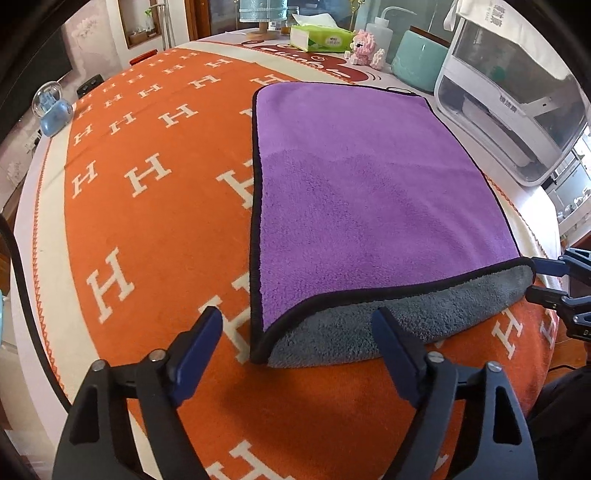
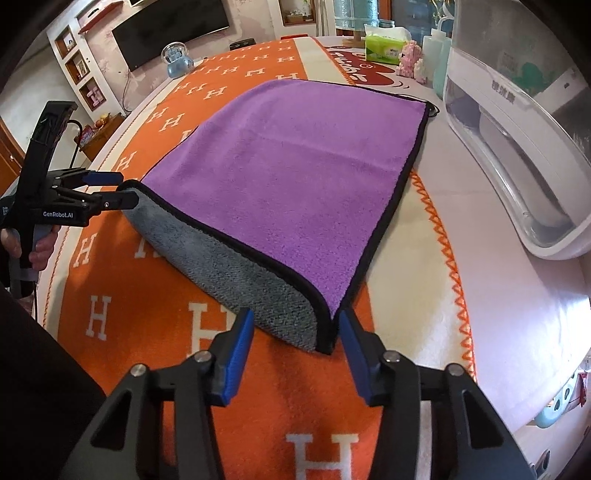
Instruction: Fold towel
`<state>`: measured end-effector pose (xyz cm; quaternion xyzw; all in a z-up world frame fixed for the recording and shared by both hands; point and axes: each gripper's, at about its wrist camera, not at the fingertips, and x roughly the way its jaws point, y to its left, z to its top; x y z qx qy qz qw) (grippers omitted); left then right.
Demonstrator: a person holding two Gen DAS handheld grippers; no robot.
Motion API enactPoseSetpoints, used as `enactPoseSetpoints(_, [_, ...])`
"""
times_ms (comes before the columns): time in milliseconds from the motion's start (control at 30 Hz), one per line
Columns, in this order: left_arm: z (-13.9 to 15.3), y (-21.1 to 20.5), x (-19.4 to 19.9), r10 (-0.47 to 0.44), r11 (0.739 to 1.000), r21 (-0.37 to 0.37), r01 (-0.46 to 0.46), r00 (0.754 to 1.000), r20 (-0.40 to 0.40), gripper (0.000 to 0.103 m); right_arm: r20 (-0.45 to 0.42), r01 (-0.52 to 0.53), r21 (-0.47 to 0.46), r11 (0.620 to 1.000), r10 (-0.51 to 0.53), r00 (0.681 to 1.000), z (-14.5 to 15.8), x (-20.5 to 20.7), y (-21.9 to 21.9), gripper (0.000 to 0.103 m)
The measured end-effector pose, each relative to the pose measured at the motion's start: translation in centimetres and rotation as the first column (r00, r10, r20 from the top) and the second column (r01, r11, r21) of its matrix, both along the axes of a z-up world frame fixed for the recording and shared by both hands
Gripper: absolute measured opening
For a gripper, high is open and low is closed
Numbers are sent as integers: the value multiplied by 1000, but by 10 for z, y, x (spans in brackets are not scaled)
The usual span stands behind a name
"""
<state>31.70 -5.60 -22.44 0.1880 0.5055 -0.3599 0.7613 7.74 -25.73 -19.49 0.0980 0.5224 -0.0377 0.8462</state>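
Note:
A purple towel (image 1: 369, 192) with a black hem and a grey underside (image 1: 406, 325) lies folded on the orange H-patterned cloth; it also shows in the right wrist view (image 2: 295, 177). My left gripper (image 1: 299, 332) is open, its fingers astride the towel's near left corner. In the right wrist view the left gripper (image 2: 127, 190) sits at that corner, jaws parted. My right gripper (image 2: 295, 336) is open around the near right corner (image 2: 325, 332). In the left wrist view the right gripper (image 1: 532, 277) sits at that corner, jaws apart.
A white plastic appliance (image 1: 517, 103) stands right of the towel. At the back are a green tissue pack (image 1: 319, 37), a pink toy (image 1: 364, 46), a teal container (image 1: 419, 61) and a squeeze bottle (image 1: 380, 29). A blue globe ornament (image 1: 53, 107) stands far left.

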Motion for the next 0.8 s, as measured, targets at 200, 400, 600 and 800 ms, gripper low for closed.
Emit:
enactPoseSetpoints(200, [-1,1,2,4,1000,-21,-4,999,-38,56,3,-8,-3,1000,8,1000,-1,0,-1,32])
enactPoseSetpoints(400, [0,1,1,7,1000,-18,-8,999,-36,39,11,3,-11,1000,-3,1000,0,-1,-2,22])
enactPoseSetpoints(600, [-1,6,4,32,999,-9,-33,998,-45,13,10,11,-18,1000,-11,1000,0,-2,-3,14])
enactPoseSetpoints(800, [0,5,1,26,1000,-2,-26,999,-33,7,12,15,-24,1000,-15,1000,1,-2,-3,5])
